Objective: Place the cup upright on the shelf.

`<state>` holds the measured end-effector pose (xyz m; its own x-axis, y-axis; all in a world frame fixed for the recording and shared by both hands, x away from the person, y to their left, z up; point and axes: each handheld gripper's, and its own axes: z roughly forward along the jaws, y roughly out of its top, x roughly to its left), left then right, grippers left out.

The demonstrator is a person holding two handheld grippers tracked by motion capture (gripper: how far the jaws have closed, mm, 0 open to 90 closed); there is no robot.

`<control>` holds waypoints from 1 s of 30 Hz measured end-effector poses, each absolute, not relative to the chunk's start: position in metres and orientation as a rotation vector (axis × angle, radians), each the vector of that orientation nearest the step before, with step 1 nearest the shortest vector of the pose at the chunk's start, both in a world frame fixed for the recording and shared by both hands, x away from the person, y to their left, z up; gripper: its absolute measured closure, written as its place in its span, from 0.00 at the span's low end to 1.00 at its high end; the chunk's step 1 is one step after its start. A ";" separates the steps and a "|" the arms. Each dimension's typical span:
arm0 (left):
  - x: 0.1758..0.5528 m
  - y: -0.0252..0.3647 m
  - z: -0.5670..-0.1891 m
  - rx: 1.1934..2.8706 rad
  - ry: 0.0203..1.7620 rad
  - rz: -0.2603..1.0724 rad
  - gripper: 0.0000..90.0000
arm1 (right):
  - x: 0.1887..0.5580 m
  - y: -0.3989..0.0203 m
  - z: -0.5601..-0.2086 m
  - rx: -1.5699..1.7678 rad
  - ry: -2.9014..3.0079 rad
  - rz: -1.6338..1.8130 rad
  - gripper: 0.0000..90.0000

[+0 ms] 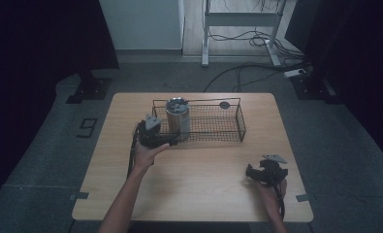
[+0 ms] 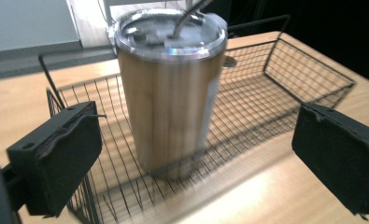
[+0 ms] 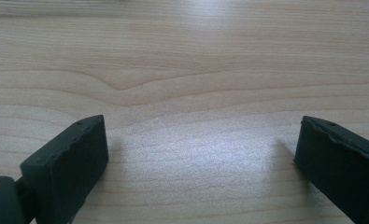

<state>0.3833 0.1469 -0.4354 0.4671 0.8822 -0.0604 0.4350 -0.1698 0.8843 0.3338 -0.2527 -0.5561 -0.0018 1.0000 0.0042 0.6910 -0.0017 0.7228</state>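
A tall brown tumbler (image 1: 178, 116) (image 2: 170, 93) with a clear lid and a metal straw stands upright in the left end of a black wire basket (image 1: 220, 124) (image 2: 285, 74). My left gripper (image 1: 167, 138) (image 2: 196, 158) sits just in front of the basket's left end, open, its jaws wide apart on either side of the tumbler without touching it. My right gripper (image 1: 251, 172) (image 3: 201, 163) rests low over the wooden table (image 1: 199, 174) (image 3: 182, 70) at the front right, open with bare wood between its jaws.
A small dark round thing (image 1: 224, 104) lies at the basket's back right corner. The rest of the basket is bare wire. Behind the table are a white desk frame (image 1: 237, 29), cables on the floor (image 1: 247, 73), and dark stands at both sides.
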 end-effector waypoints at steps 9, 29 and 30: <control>0.335 0.172 -0.437 1.740 1.089 0.517 0.03 | 0.333 -0.253 -0.556 1.742 1.751 0.753 0.04; 0.283 0.192 -0.502 1.838 1.152 0.468 0.03 | 0.333 -0.253 -0.556 1.746 1.746 0.750 0.04; 0.283 0.191 -0.504 1.853 1.156 0.469 0.03 | 0.333 -0.253 -0.556 1.746 1.746 0.750 0.04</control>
